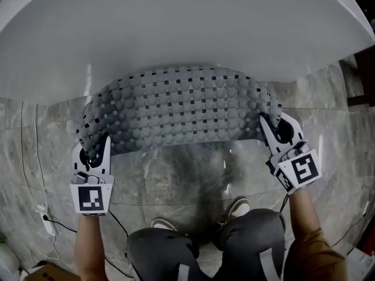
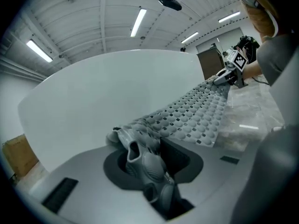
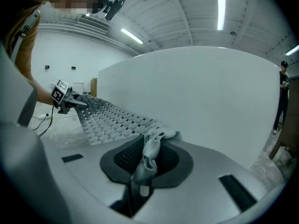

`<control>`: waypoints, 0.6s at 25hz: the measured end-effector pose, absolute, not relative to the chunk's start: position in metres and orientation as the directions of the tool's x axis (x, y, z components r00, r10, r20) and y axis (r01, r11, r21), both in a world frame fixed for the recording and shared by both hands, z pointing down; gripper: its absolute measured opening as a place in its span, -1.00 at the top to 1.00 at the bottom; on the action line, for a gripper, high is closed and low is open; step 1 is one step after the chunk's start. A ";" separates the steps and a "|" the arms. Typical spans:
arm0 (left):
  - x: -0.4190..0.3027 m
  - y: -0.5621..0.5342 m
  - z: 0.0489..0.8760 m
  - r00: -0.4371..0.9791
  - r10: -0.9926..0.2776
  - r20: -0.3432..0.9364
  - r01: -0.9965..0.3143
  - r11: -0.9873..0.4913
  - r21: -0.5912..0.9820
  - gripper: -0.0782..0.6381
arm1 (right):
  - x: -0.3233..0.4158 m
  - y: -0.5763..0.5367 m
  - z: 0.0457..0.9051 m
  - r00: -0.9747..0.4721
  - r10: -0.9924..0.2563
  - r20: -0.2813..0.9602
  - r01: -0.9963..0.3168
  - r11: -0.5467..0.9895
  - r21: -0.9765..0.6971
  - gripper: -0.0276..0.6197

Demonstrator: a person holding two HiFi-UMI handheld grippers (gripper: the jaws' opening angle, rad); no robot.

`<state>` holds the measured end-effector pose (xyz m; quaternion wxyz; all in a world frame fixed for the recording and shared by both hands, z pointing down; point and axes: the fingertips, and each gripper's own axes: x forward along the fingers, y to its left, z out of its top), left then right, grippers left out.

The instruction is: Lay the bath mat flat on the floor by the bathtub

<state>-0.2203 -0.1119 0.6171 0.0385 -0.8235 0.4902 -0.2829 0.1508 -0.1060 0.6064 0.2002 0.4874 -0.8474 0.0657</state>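
Bath mat (image 1: 181,107), grey with rows of round bumps and square holes, hangs stretched above the marble floor (image 1: 176,174) by the bathtub (image 1: 176,28), your left gripper (image 1: 94,151) and right gripper (image 1: 275,127) each clamped on a bunched corner, far edge lost behind the tub's rim

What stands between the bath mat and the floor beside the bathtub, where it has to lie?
Nothing visible does. The bath mat hangs above the floor, held at its ends by the left gripper and right gripper. The floor under it looks bare; the shoes stand clear of it.
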 end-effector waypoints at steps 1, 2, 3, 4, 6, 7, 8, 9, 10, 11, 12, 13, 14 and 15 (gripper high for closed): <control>-0.217 -0.112 0.631 0.361 -0.830 0.425 -0.781 -0.518 -0.349 0.48 | 0.153 -0.104 0.625 -0.443 -0.807 0.392 -0.857 0.509 0.078 0.72; -0.213 -0.111 0.644 0.360 -0.831 0.424 -0.778 -0.519 -0.355 0.48 | 0.156 -0.102 0.643 -0.440 -0.812 0.383 -0.862 0.501 0.072 0.72; -0.210 -0.110 0.657 0.358 -0.831 0.425 -0.777 -0.518 -0.358 0.48 | 0.159 -0.101 0.658 -0.438 -0.817 0.376 -0.866 0.495 0.068 0.72; -0.208 -0.110 0.667 0.355 -0.831 0.428 -0.777 -0.517 -0.359 0.48 | 0.160 -0.100 0.670 -0.434 -0.820 0.373 -0.869 0.490 0.067 0.72; -0.209 -0.111 0.682 0.356 -0.832 0.426 -0.777 -0.517 -0.358 0.48 | 0.161 -0.101 0.683 -0.424 -0.823 0.377 -0.872 0.484 0.077 0.72; -0.210 -0.112 0.686 0.361 -0.833 0.419 -0.776 -0.518 -0.361 0.48 | 0.160 -0.101 0.686 -0.419 -0.823 0.384 -0.872 0.482 0.082 0.72; -0.212 -0.114 0.689 0.368 -0.834 0.411 -0.774 -0.520 -0.362 0.48 | 0.159 -0.101 0.687 -0.413 -0.821 0.395 -0.872 0.481 0.088 0.72; -0.214 -0.115 0.692 0.373 -0.833 0.408 -0.774 -0.522 -0.358 0.48 | 0.158 -0.102 0.687 -0.407 -0.817 0.408 -0.872 0.481 0.093 0.72; -0.215 -0.118 0.695 0.374 -0.831 0.413 -0.777 -0.523 -0.349 0.48 | 0.157 -0.105 0.687 -0.403 -0.813 0.421 -0.870 0.483 0.100 0.72; -0.216 -0.121 0.698 0.371 -0.828 0.421 -0.782 -0.523 -0.338 0.48 | 0.157 -0.111 0.687 -0.401 -0.807 0.434 -0.867 0.487 0.105 0.72; -0.216 -0.124 0.701 0.367 -0.824 0.431 -0.786 -0.523 -0.331 0.48 | 0.157 -0.117 0.689 -0.402 -0.800 0.446 -0.863 0.494 0.109 0.72; -0.216 -0.125 0.705 0.362 -0.820 0.443 -0.786 -0.524 -0.328 0.48 | 0.158 -0.121 0.692 -0.403 -0.794 0.456 -0.859 0.500 0.111 0.72; -0.215 -0.126 0.709 0.357 -0.816 0.454 -0.783 -0.527 -0.331 0.48 | 0.159 -0.124 0.697 -0.402 -0.788 0.466 -0.857 0.503 0.110 0.72; -0.214 -0.126 0.715 0.353 -0.812 0.464 -0.778 -0.530 -0.337 0.48 | 0.160 -0.125 0.703 -0.401 -0.785 0.473 -0.858 0.503 0.107 0.72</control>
